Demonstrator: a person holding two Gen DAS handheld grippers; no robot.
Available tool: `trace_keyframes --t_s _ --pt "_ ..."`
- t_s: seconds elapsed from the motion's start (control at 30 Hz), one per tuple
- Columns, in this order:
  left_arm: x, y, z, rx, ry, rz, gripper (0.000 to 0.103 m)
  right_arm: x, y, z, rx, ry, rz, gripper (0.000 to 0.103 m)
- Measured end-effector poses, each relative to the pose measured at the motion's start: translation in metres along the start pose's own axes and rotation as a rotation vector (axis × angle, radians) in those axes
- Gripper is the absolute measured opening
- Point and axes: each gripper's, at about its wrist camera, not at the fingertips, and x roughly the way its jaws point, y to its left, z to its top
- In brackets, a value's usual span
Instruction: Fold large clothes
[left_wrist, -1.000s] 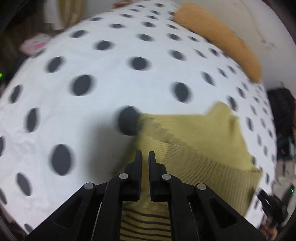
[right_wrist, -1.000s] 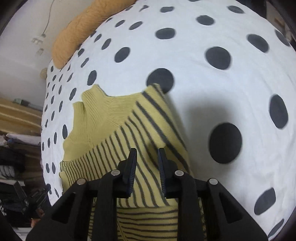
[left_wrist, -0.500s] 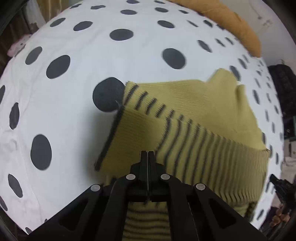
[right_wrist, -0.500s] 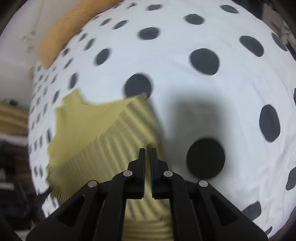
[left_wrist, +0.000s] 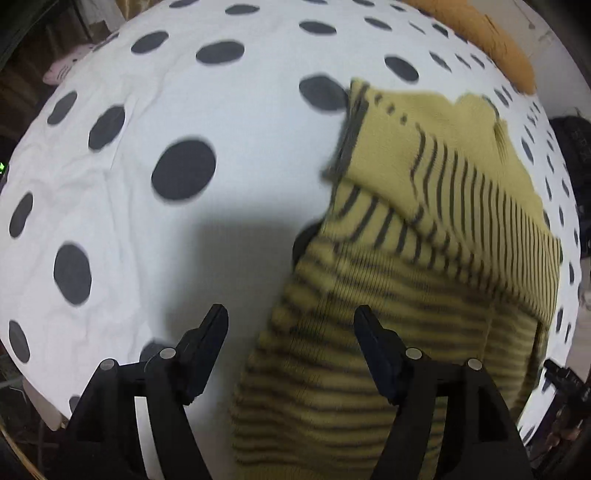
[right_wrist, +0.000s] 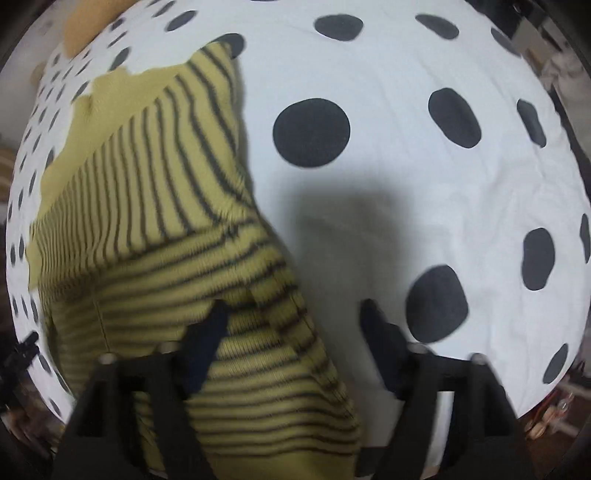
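Black jaws on both the left gripper (left_wrist: 291, 321) and the right gripper (right_wrist: 293, 314) are opening, no longer pinched shut as a moment ago, so this fold looks laid down. The yellow striped sweater (left_wrist: 424, 258) lies folded on the spotted sheet (left_wrist: 184, 110), one edge running under each open pair, its collar farthest away.

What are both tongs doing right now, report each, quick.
Left tongs: opening, jaws wide, gripping nothing; the striped sweater lies below.
Right tongs: opening, jaws wide, holding nothing; sweater edge beneath them.
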Motion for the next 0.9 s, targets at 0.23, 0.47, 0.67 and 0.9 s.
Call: trace_keyframes --t_s 0.23,0.47,0.67,0.9 --pt "0.058 -0.001 -0.041 0.032 0.165 -0.059 0.077 0.054 -0.009 -0.04 -0.038 0.198 0.117 0.075" --pt "0.04 -0.019 -0.036 0.019 0.107 0.094 0.016 0.041 -0.004 -0.045 -0.098 0.168 -0.007 0.01" --pt "0.058 -0.014 -0.035 0.057 0.113 0.132 0.022 0.043 -0.032 -0.046 -0.051 0.15 -0.083 0.008" --pt "0.029 0.026 -0.076 -0.018 0.124 -0.01 0.056 0.021 -0.039 -0.097 -0.052 0.165 0.133 0.067"
